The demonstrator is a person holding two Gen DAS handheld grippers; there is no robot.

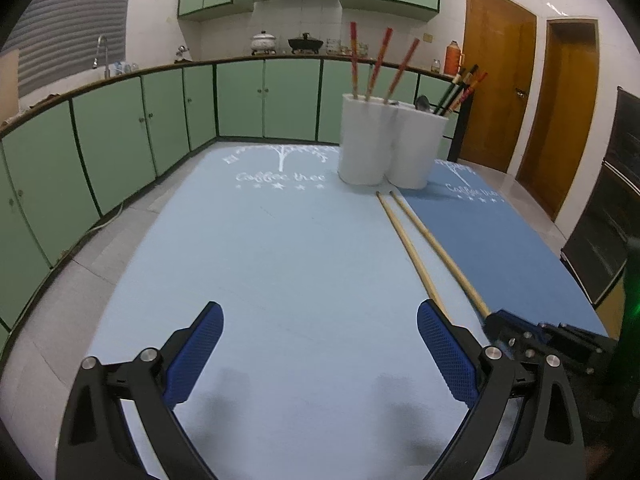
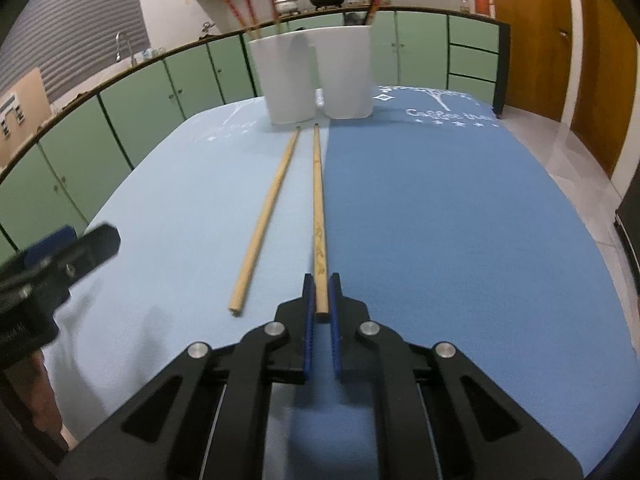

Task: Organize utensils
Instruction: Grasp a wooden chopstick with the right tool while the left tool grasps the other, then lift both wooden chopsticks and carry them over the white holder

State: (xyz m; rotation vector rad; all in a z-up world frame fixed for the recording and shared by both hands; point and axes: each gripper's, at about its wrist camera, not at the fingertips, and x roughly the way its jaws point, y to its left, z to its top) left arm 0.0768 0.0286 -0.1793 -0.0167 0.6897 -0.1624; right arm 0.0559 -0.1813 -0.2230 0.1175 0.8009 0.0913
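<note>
We record a kitchen with green cabinets along the walls and a table covered by two mats, a pale blue mat on the left and a darker blue mat on the right. At the far end of the table we note two white holders standing side by side and touching; red chopsticks lean out of the left one, dark chopsticks and what looks like a spoon out of the right. Two plain wooden chopsticks lie on the pale mat, close to the seam, their tips pointing at the holders. We find the right gripper closed down narrow on the near end of the right wooden chopstick, which lies along the seam. The left wooden chopstick lies just beside it, untouched. The left gripper hovers over the pale mat with its fingers spread wide, holding nothing
</note>
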